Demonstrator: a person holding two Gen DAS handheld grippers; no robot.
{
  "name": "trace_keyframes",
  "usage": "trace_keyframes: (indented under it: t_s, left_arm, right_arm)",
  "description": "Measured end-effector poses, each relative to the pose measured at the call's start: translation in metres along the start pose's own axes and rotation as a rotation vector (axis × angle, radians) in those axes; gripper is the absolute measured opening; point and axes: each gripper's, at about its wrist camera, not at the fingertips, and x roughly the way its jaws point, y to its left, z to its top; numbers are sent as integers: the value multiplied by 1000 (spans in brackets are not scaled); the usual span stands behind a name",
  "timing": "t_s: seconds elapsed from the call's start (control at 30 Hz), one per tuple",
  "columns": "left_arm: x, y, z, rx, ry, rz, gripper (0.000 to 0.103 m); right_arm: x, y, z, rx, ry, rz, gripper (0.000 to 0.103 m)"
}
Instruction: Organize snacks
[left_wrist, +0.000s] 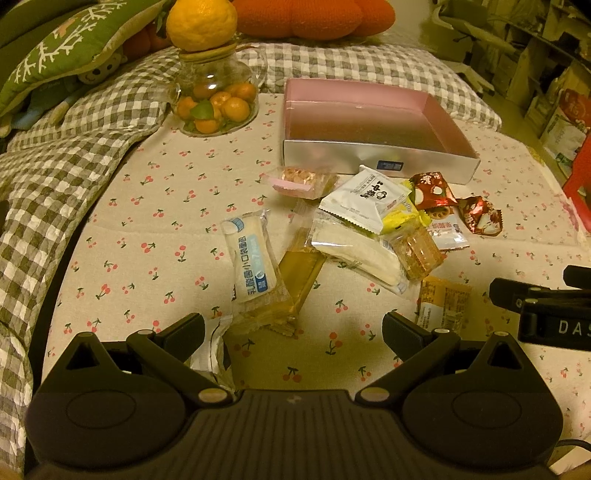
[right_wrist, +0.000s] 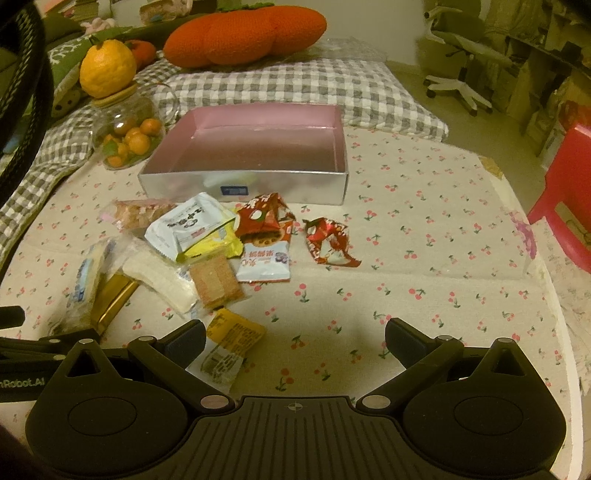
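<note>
Cherry-printed cream cloth (right_wrist: 406, 280) covers the bed surface I am working over. I hold both claws released and empty: the left gripper (left_wrist: 293, 332) hangs above the near edge of the snack pile, the right gripper (right_wrist: 295, 338) above bare cloth beside it. A shallow silver cardboard box with a pink lining (right_wrist: 336, 155) sits empty toward the far edge. Wrapped snacks lie heaped just before its front wall: a white sachet with black print (left_wrist: 360, 199), a blue-and-white bread packet (left_wrist: 251, 254), a gold foil bar (left_wrist: 301, 273), two red foil wrappers (right_wrist: 328, 240) and a yellow printed packet (right_wrist: 231, 341) nearest my right claw. At the far left corner stands a glass jar of small oranges (left_wrist: 214, 99), a large yellow citrus (left_wrist: 201, 22) resting on its mouth.
</note>
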Motion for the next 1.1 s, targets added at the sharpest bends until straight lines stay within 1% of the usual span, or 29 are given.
trace_keyframes:
  t_s: [0.2, 0.33, 0.43, 0.53, 0.6, 0.63, 0.73, 0.8, 0.87, 0.93, 1.0, 1.07, 1.1]
  left_arm:
    - [-2, -1, 10, 46, -28, 9, 103]
    - [-6, 2, 19, 60, -67, -2, 103]
    - [-5, 4, 28, 86, -65, -8, 103]
    - [0, 8, 35, 125, -52, -32, 103]
    - [5, 9, 39, 163, -47, -35, 103]
    - [7, 10, 39, 180, -52, -39, 103]
    - [14, 17, 36, 203, -97, -58, 100]
    - [22, 21, 35, 223, -89, -87, 94]
    - [31, 27, 36, 229, -63, -129, 92]
    - [40, 35, 36, 220, -41, -144, 92]
    - [46, 40, 36, 202, -29, -155, 89]
    - [53, 47, 37, 170, -19, -171, 85]
    - [55, 49, 38, 152, -15, -181, 83]
  right_arm:
    - [-4, -9, 13, 24, -14, 1, 103]
    - [-8, -13, 24, 21, -21, -4, 103]
    - [-8, -14, 32, 9, -14, 17, 103]
    - [-7, -10, 39, -39, -1, 51, 103]
    - [-6, -6, 41, -77, -8, 86, 103]
    - [-4, -4, 41, -93, -9, 117, 103]
    - [8, -5, 39, -92, 7, 256, 103]
    - [20, -4, 36, -102, 22, 325, 103]
    - [28, 0, 34, -141, 18, 347, 103]
    - [34, 3, 32, -166, 4, 352, 102]
    - [41, 2, 31, -156, -11, 378, 102]
    - [49, -1, 30, -130, -7, 396, 101]
    - [54, -2, 30, -120, -2, 406, 98]
